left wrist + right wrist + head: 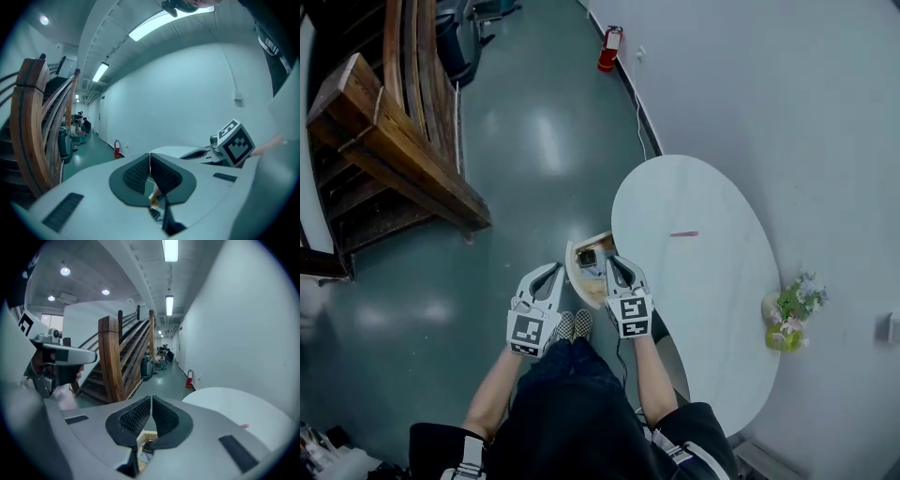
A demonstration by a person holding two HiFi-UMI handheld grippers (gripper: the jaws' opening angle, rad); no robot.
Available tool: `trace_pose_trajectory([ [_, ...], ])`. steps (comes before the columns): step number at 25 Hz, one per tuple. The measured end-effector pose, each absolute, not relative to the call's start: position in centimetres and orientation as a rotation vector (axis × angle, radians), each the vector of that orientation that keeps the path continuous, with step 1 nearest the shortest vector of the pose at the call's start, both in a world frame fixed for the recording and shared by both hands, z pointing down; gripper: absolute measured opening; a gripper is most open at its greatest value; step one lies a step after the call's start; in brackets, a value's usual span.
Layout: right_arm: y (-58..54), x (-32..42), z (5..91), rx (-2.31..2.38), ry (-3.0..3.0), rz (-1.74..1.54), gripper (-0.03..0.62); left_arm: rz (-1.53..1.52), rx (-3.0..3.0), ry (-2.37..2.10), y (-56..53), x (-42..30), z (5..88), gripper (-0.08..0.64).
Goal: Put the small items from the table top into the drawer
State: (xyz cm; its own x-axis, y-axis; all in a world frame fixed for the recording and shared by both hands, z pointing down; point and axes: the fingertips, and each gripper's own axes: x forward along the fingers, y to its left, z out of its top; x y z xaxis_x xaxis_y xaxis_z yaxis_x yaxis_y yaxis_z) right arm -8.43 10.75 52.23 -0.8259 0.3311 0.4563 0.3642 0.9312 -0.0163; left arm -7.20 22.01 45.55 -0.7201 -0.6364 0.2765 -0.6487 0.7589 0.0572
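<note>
Both grippers are held up side by side above the open wooden drawer [585, 266] at the left edge of the white oval table [712, 309]. My left gripper [551, 274] is shut with nothing between its pads [138, 172]. My right gripper [615, 266] is shut too, its pads [140, 416] pressed together and empty. Dark small items [589, 258] lie in the drawer and show below the jaws in both gripper views. One small pink item [683, 233] lies on the table top, also seen as the pink item [243, 426] at the right.
A pot of flowers [789, 315] stands at the table's right edge by the wall. A wooden staircase [389, 141] rises at the left across the green floor. A red fire extinguisher [608, 48] stands by the far wall. My shoes [573, 326] are just under the grippers.
</note>
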Motion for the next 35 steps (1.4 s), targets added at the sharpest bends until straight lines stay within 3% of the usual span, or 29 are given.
trace_pose_trajectory([
  [13, 9.5, -0.7, 41.6, -0.453, -2.807, -0.094, 0.037, 0.088, 1.082, -2.769, 20.2, -2.7, 38.1, 0.02],
  [35, 7.7, 3.3, 41.8, -0.353, -2.824, -0.058, 0.037, 0.103, 1.2, -2.723, 17.9, 0.8, 38.6, 0.02],
])
